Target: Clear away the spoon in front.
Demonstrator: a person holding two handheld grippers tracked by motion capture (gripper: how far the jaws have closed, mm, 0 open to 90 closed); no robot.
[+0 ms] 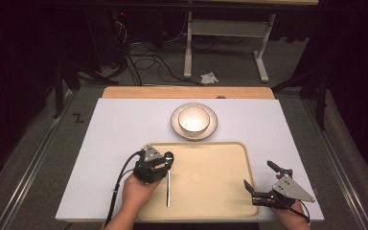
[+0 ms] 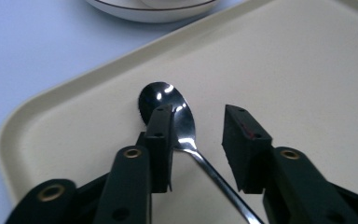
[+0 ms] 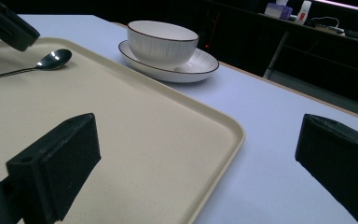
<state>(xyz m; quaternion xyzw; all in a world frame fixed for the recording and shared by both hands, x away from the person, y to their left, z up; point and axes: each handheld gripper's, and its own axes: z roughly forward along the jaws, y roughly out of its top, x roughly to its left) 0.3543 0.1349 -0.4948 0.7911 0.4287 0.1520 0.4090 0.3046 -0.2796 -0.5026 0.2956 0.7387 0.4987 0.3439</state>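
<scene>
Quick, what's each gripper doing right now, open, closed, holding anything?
Left gripper: open, jaws on either side of the spoon on the tray, not clamped.
Right gripper: open wide, holding nothing, at the tray's right edge.

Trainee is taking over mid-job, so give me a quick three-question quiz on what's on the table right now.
1. True or false: the spoon lies on the tray.
2. The bowl sits on: A) the tray, B) a saucer, C) bare table.
3. Which gripper has the spoon's neck between its jaws, the left gripper or the right gripper?

Key: 1 true. 2 B. 3 left; its jaws straddle the neck, open, one pad against the spoon. The right gripper is open at the tray's edge.
</scene>
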